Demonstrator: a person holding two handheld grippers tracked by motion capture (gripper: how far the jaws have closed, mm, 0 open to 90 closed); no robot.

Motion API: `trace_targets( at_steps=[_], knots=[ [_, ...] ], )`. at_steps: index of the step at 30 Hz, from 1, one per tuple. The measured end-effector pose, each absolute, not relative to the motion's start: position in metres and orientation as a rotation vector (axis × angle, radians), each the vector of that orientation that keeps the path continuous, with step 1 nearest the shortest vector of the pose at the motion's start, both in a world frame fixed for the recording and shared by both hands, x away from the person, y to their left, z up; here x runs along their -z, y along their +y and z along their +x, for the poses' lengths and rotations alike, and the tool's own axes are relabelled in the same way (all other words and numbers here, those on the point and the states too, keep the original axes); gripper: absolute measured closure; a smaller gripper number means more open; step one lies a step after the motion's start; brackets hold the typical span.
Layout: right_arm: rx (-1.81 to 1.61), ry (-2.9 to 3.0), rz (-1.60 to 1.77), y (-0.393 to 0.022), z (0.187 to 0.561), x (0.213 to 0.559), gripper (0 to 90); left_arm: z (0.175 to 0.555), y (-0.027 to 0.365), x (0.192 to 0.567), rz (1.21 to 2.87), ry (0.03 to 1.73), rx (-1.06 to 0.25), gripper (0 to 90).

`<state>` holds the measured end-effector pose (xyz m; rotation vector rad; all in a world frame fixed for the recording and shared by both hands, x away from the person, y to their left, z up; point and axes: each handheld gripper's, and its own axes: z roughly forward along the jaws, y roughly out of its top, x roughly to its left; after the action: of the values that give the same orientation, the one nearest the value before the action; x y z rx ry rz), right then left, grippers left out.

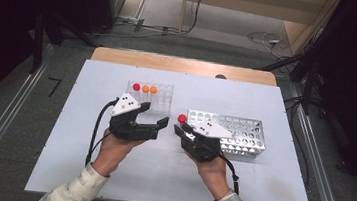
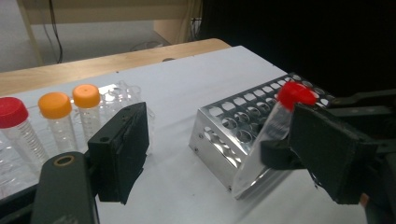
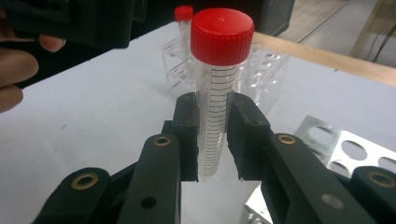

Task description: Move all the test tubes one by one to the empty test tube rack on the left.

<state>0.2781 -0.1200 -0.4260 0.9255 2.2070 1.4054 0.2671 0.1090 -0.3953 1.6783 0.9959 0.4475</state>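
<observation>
Clear rack (image 1: 159,97) holds 3 capped tubes (image 1: 145,89); metal rack (image 1: 243,132) w/ none.

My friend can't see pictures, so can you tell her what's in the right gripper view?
The right gripper pinches a clear tube with a red cap upright between its two black jaws, above a white table. Behind it a clear plastic rack holds another red-capped tube, and a metal rack with round holes lies at the lower right.
</observation>
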Motion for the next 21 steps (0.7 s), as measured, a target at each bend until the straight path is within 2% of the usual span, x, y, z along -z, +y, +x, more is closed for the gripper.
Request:
trace_targets(
  at_steps=[2,12,21],
  knots=[
    [-1.396,2.227,0.922,-0.114,0.279,0.431,71.4,0.265,0.107,0.395,1.689,0.977,-0.438,23.0],
    [-1.374,2.298,0.884,-0.095,0.276,0.442,71.3,0.262,0.091,0.405,1.785,0.883,-0.421,51.9],
    [-1.370,2.309,0.880,-0.094,0.275,0.443,71.2,0.264,0.089,0.412,1.804,0.870,-0.425,67.2]
  ],
)
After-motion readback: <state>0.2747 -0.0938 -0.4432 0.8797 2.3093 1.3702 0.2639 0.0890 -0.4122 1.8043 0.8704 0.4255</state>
